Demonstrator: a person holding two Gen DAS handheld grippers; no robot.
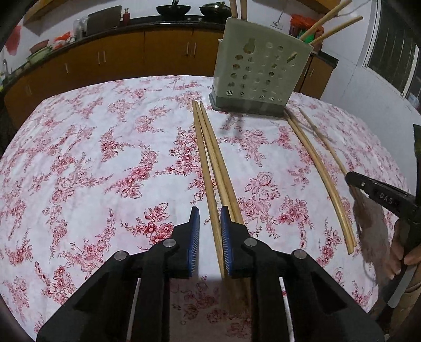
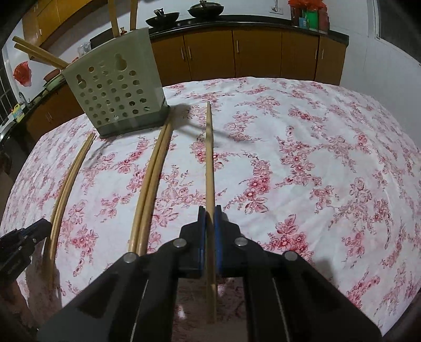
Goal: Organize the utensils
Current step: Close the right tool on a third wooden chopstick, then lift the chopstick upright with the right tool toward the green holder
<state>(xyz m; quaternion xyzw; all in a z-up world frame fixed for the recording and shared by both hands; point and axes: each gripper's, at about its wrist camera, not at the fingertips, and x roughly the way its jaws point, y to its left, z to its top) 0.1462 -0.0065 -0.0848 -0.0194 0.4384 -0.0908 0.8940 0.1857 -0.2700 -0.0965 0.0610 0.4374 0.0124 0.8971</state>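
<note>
Three wooden chopsticks lie bundled on the floral tablecloth. My left gripper straddles one of them; a gap shows beside its blue pads, so it stands open. The other two chopsticks run under its right finger. My right gripper is shut on a single chopstick that points toward the perforated utensil holder. That holder stands upright with several chopsticks in it. A loose pair lies between the two grippers, and it shows as a curved pair in the left wrist view.
Brown cabinets under a dark counter with two woks run behind the table. The tablecloth reaches the table's rounded edges. The left gripper's tip shows low left in the right wrist view. A hand holds the right gripper's handle.
</note>
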